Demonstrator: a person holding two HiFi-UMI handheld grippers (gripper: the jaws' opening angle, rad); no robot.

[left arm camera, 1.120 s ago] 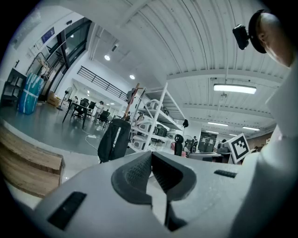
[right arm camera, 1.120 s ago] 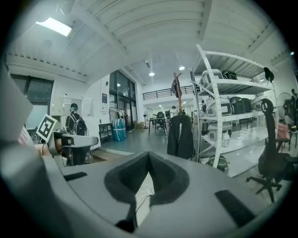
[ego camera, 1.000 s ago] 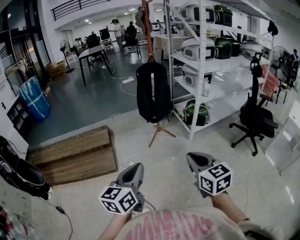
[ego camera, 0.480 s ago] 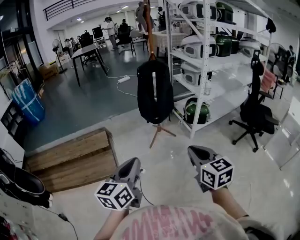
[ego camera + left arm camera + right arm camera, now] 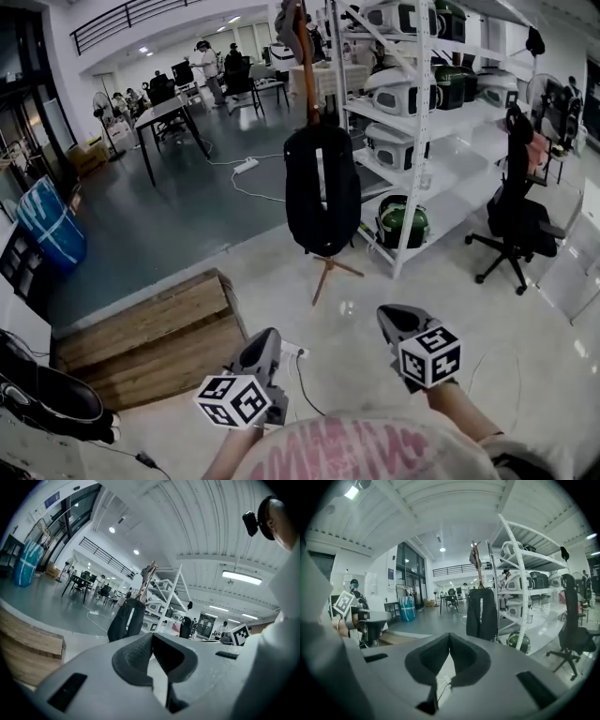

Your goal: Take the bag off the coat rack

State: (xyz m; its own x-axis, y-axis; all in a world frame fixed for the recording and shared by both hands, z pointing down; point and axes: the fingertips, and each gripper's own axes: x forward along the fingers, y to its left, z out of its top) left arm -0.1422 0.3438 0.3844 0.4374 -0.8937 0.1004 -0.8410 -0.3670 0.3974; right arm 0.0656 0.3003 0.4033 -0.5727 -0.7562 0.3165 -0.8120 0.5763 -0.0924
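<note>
A black backpack (image 5: pixel 322 190) with a pale vertical stripe hangs on a wooden coat rack (image 5: pixel 304 56) whose tripod feet stand on the pale floor. It also shows in the left gripper view as the backpack (image 5: pixel 125 619) and in the right gripper view as the backpack (image 5: pixel 482 613). My left gripper (image 5: pixel 263 346) and right gripper (image 5: pixel 396 320) are held low in front of me, well short of the bag. Both are shut with nothing between the jaws, which meet tip to tip in the gripper views.
A white metal shelving unit (image 5: pixel 424 103) with rounded appliances stands right of the rack. A black office chair (image 5: pixel 517 217) is at the right. A wooden platform (image 5: pixel 150 328) lies at the left, a cable and power strip (image 5: pixel 292 354) on the floor between my grippers.
The backpack and rack have grown larger and shifted slightly right in the head view as I came closer. Both grippers stay shut and keep their place in front of me.
</note>
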